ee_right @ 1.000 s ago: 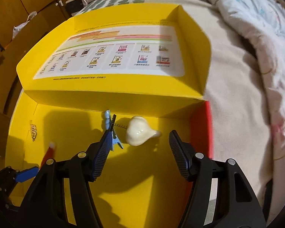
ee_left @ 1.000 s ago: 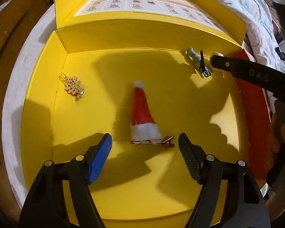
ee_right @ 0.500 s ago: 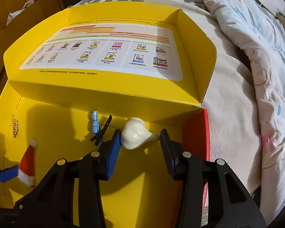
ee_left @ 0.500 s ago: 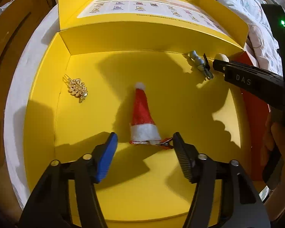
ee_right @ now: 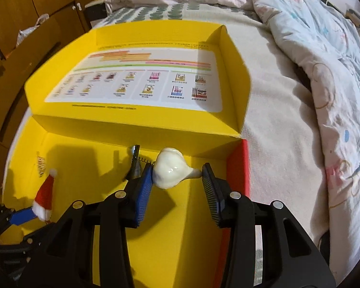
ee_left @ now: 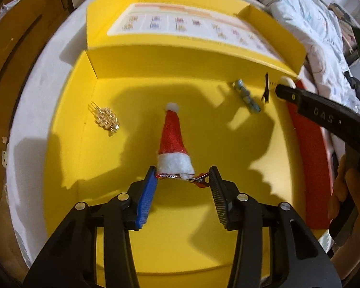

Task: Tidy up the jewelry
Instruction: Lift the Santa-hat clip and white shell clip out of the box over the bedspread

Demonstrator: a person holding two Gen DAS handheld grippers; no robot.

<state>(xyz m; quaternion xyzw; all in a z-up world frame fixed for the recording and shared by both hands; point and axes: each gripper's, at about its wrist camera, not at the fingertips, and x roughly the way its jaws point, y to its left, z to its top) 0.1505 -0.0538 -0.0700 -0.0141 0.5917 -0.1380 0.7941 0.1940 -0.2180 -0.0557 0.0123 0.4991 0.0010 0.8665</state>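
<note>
Left gripper (ee_left: 182,180) angled steeply down over the yellow box (ee_left: 67,144), jaws closing on the hat clip (ee_left: 172,144). Right gripper (ee_right: 177,176) beside it, pads clamped around the white shell (ee_right: 170,171).

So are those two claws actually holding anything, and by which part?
Left gripper: jaws closing on the Santa hat clip, end to end across its metal bar. Right gripper: grips the white shell, wide side to pointed tip.

**Hard light, sharp shadows, fisheye bend**

Strong light from above and behind the tools throws crisp dark shadows ahead of them across the yellow box (ee_left: 122,148). The printed sheet (ee_right: 141,81) beyond is motion-blurred. Edges curve and darken to black corners.
</note>
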